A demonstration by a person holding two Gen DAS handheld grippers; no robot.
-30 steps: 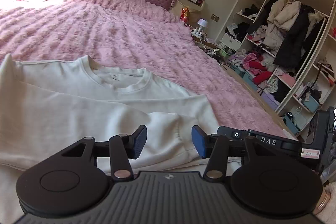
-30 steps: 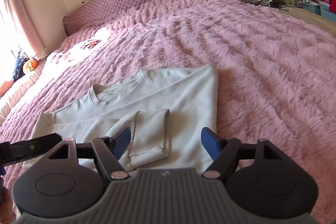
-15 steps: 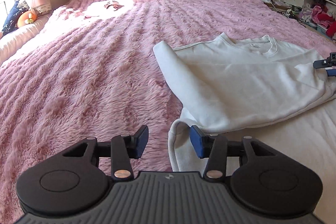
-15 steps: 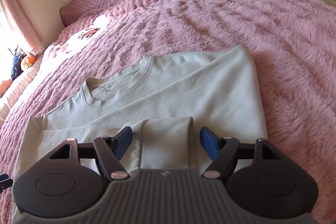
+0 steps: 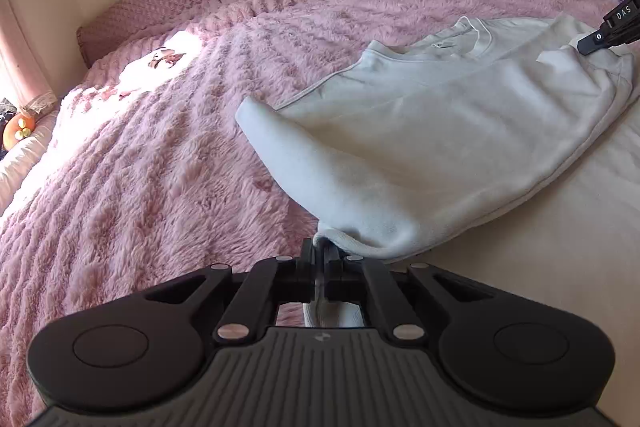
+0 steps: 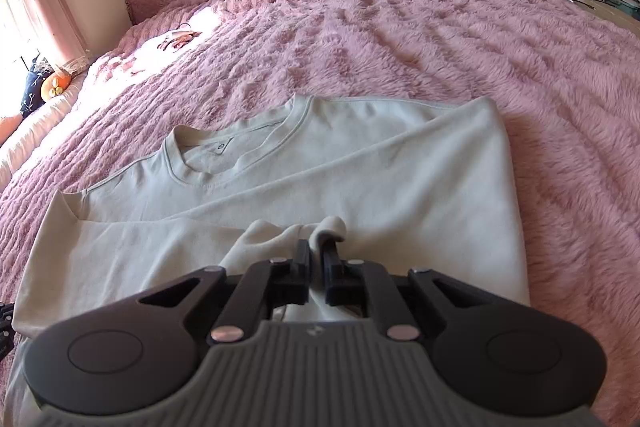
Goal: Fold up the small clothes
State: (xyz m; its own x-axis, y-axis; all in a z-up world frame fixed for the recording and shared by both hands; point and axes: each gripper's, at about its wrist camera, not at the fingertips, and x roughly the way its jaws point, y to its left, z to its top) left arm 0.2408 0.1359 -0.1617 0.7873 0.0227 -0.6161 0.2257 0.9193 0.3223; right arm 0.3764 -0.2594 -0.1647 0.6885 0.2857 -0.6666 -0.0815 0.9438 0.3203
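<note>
On the fluffy pink bed (image 6: pixel 400 39), the cream sweatshirt (image 6: pixel 360 179) lies flat, its left cuff pinched in the closed left tool (image 5: pixel 323 259) and a fold of fabric clamped in the right tool (image 6: pixel 316 259).

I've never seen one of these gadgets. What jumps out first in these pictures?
A white sweatshirt lies spread on a fluffy pink bedspread that fills most of both views. Close to each camera, black jaws are pinched shut on its fabric: the left gripper at a sleeve end near the bed's edge, the right gripper on a bunched fold in its middle.
</note>
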